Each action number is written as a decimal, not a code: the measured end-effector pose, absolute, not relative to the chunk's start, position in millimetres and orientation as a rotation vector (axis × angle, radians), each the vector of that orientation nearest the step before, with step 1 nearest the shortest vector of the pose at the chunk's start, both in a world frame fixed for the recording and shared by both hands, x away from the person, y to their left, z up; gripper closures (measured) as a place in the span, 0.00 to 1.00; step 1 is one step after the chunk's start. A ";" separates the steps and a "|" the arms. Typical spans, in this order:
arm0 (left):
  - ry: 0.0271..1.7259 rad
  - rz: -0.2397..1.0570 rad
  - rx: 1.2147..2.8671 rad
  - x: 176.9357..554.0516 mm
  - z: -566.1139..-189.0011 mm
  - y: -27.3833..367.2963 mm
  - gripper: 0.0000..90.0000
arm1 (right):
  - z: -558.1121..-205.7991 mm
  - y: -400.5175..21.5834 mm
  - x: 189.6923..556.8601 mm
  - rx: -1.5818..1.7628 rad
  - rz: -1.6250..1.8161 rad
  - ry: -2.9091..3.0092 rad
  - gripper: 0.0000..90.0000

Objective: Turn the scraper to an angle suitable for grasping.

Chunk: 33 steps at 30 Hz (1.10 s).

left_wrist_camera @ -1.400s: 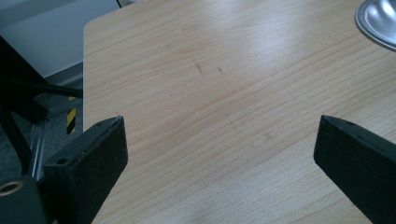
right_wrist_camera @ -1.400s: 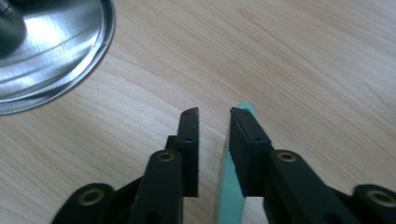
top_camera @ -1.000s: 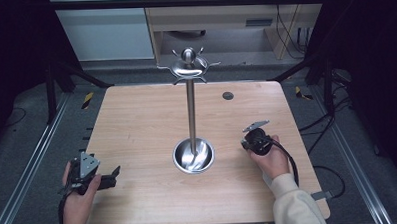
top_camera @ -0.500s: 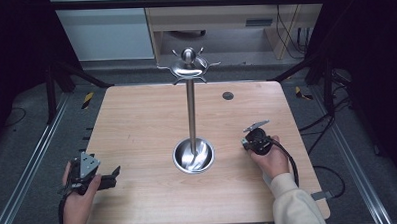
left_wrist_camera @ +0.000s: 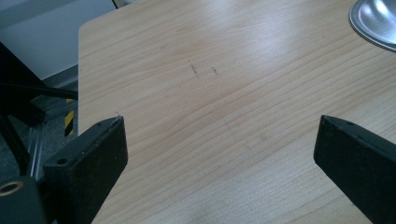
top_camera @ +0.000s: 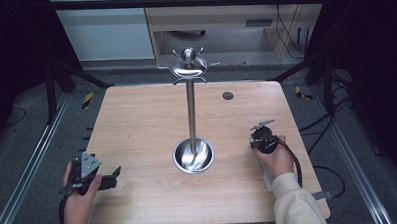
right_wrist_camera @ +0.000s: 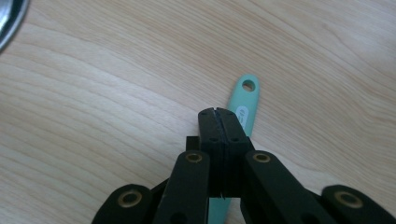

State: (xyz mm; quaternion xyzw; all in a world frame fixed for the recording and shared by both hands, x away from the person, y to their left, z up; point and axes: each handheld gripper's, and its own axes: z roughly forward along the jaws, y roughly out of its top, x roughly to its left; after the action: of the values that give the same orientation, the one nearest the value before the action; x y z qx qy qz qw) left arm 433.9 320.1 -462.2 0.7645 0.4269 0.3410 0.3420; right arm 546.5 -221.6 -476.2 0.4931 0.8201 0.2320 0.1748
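Note:
A metal stand with a ring of hooks at its top rises from a shiny round base in the middle of the wooden table. My left gripper rests at the table's front left corner, jaws wide open over bare wood; the stand's base shows at that view's top right. My right gripper sits right of the base with its jaws pressed together. A teal handle with a hanging hole lies on the table beneath those jaws; its lower part is hidden by them.
A small dark round spot marks the table's far right part. Black frame rails run along both sides of the table, and cables lie on the floor at the right. The base's rim shows at the right gripper view's top left.

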 end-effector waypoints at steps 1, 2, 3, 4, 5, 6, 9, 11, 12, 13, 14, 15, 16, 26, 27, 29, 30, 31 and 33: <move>1.110 0.887 1.990 433.7 -462.1 320.1 0.03 | -475.7 -223.9 546.2 1.412 0.659 2.317 0.99; 1.111 0.887 1.990 433.5 -462.2 319.9 0.03 | -474.9 -226.3 545.9 1.415 0.673 2.311 0.99; 1.111 0.887 1.990 433.1 -462.2 319.7 0.03 | -473.4 -228.2 545.5 1.428 0.692 2.302 0.98; 1.112 0.890 1.988 432.7 -462.5 319.3 0.03 | -471.1 -229.8 544.8 1.440 0.716 2.295 0.98; 1.113 0.891 1.987 432.1 -462.7 318.8 0.03 | -468.7 -230.4 544.3 1.449 0.735 2.280 0.97; 1.113 0.888 1.988 431.3 -463.0 318.1 0.03 | -466.0 -230.4 543.9 1.451 0.744 2.271 0.96; 1.113 0.887 1.986 429.3 -462.0 318.5 0.03 | -458.1 -226.4 544.4 1.446 0.733 2.280 0.94; 1.122 0.887 1.972 428.6 -462.0 320.6 0.03 | -451.6 -223.8 547.6 1.448 0.690 2.282 0.89; 1.129 0.889 1.969 428.3 -462.1 322.4 0.03 | -451.6 -223.8 547.6 1.448 0.690 2.282 0.89; 1.135 0.888 1.964 428.2 -462.2 323.6 0.03 | -449.1 -223.1 549.8 1.461 0.663 2.286 0.86; 1.140 0.887 1.961 428.1 -462.1 324.6 0.03 | -447.8 -222.5 551.8 1.468 0.645 2.288 0.84; 1.141 0.885 1.957 428.1 -461.7 325.5 0.03 | -446.6 -222.0 554.0 1.474 0.626 2.299 0.81; 1.147 0.886 1.946 427.8 -461.2 326.1 0.03 | -445.6 -220.8 556.3 1.481 0.603 2.311 0.79; 1.151 0.883 1.937 427.3 -460.9 327.9 0.03 | -453.3 -218.3 580.1 1.556 0.406 2.393 0.71; 1.152 0.882 1.938 427.5 -460.9 328.1 0.03 | -453.9 -218.3 581.3 1.553 0.399 2.397 0.71; 1.154 0.883 1.935 427.6 -460.9 328.3 0.03 | -454.7 -218.7 583.9 1.568 0.384 2.401 0.72; 1.153 0.884 1.935 427.6 -460.8 328.3 0.03 | -454.7 -218.7 583.9 1.568 0.384 2.401 0.72; 1.152 0.884 1.937 427.7 -460.7 328.2 0.03 | -456.4 -218.0 584.9 1.584 0.386 2.406 0.72; 1.151 0.886 1.940 428.0 -461.1 327.6 0.03 | -459.4 -216.6 585.0 1.581 0.382 2.419 0.72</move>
State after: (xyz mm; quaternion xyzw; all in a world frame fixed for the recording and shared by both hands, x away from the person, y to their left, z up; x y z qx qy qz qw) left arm 428.0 327.6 -461.1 0.7495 0.4446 0.3421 0.3514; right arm 585.0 -216.6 -459.4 0.5389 0.8245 0.1302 0.1130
